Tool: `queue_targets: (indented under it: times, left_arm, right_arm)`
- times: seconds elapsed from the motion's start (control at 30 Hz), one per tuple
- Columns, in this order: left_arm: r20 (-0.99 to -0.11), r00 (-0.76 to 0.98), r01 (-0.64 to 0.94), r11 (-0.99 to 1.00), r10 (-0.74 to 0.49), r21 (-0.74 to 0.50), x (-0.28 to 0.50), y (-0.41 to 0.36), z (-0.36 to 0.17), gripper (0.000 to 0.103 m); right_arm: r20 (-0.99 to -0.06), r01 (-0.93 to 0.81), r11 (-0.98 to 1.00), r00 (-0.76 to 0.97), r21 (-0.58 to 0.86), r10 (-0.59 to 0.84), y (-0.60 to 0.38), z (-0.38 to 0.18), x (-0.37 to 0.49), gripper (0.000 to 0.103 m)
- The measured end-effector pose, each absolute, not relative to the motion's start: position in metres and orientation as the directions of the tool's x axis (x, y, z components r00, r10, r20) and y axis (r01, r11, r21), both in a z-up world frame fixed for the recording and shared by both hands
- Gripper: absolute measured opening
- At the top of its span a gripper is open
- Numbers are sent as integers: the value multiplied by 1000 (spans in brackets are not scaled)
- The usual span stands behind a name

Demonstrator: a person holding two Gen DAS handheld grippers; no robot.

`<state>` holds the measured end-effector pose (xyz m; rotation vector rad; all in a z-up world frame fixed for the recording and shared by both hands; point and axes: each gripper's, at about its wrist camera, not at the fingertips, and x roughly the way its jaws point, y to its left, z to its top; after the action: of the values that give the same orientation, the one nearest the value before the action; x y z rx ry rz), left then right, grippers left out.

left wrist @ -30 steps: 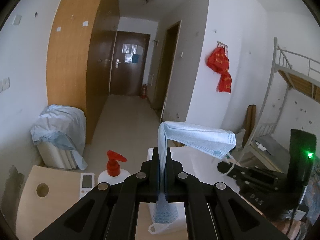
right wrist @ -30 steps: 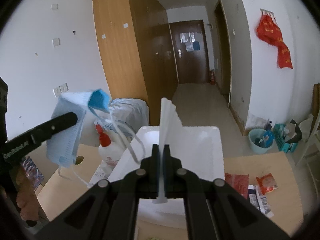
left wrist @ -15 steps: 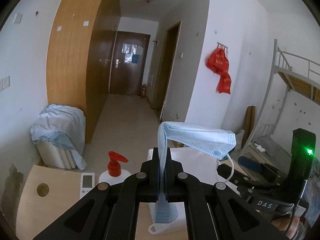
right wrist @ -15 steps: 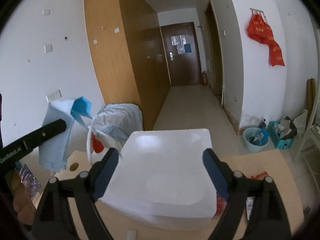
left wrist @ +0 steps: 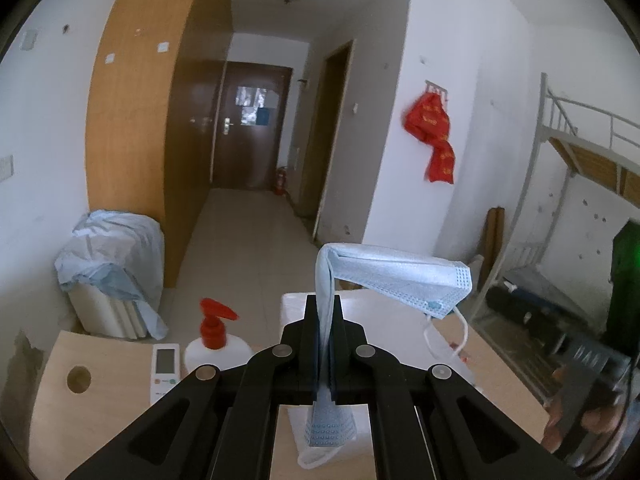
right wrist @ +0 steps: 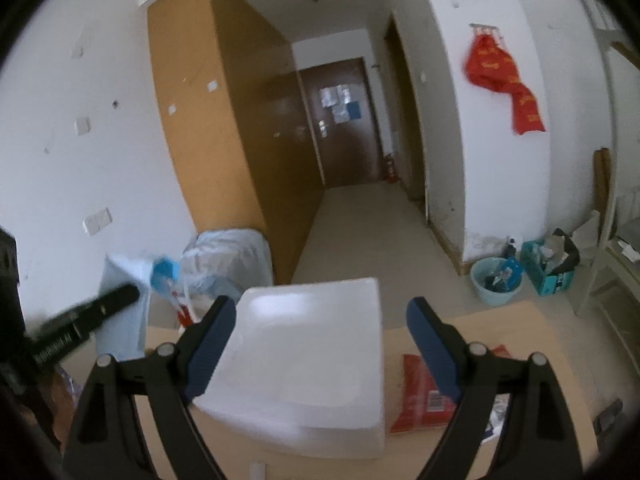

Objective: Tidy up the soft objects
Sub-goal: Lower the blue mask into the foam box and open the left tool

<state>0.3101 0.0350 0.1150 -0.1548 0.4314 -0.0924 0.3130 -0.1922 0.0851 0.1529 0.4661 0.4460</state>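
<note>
Clamped in my left gripper [left wrist: 324, 312] is a face mask [left wrist: 394, 274] of pale blue non-woven cloth, matt, dimpled along its hem, with thin white elastic loops. The claw itself is matt black plastic with 4 dull metal rivets. Beyond it sits a white foam-like box [right wrist: 310, 344], smooth with a soft sheen. My right gripper [right wrist: 320, 344] has matt dark blue pads [right wrist: 212, 344], possibly rubber; the blur makes that uncertain. The table [left wrist: 48, 412] under both claws looks like pale, smooth wood laminate.
</note>
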Motion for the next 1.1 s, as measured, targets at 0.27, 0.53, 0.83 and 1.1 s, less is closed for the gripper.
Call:
queue_targets:
  times: [0.27,0.53,0.83,1.1]
  left_arm:
    - [-445,878,123,982,-176,-146,327,-2,108,3]
    - [-435,882,147,983,-180,-109,350,-34,114,3]
    - [-502,856,92,992,-125,-90,382,-30,82,3]
    - [-508,855,74,995,-99,-69,386,-32,78,3]
  right_arm:
    - [-364,-326,909,839,259,405,-213,103,298,91]
    - [-302,-323,906,866,272,399,-231,115,287,92]
    - [-321,-323,912,861,254,394,-230,109,291,92]
    - [-322,-330,911,859,247,399,-229,109,288,92]
